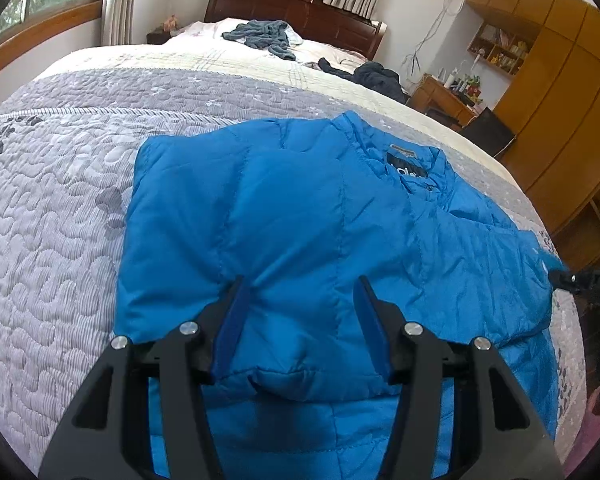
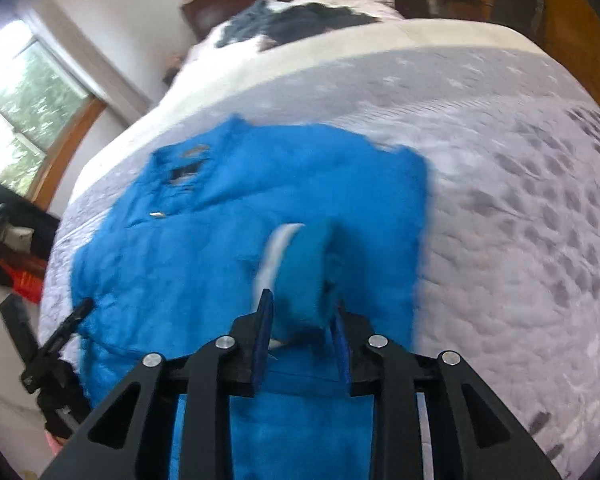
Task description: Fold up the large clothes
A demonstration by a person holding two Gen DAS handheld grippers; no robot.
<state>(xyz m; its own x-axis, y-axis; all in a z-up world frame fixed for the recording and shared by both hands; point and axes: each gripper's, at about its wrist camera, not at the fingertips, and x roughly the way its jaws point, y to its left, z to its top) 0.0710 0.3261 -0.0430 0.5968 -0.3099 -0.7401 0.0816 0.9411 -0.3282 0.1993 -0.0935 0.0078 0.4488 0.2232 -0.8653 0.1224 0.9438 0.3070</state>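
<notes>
A bright blue padded jacket (image 1: pixel 308 216) lies spread on the grey quilted bed cover (image 1: pixel 52 208), collar and black label toward the far right. My left gripper (image 1: pixel 300 284) hangs open just above the jacket's near part, its blue-padded fingers wide apart with fabric bulging below them. The right wrist view is blurred by motion. There my right gripper (image 2: pixel 302 308) is shut on a bunched blue piece of the jacket (image 2: pixel 204 248), seemingly a sleeve end with white lining showing, lifted over the body. Each gripper shows at the other view's edge: right gripper (image 1: pixel 580 280), left gripper (image 2: pixel 60 336).
Several dark garments (image 1: pixel 264 36) lie crumpled near the dark wooden headboard (image 1: pixel 300 8). A desk (image 1: pixel 444 96) and wooden wardrobes (image 1: pixel 560 100) stand to the bed's right. Windows (image 1: pixel 44 4) line the left wall. Grey quilt stretches left of the jacket.
</notes>
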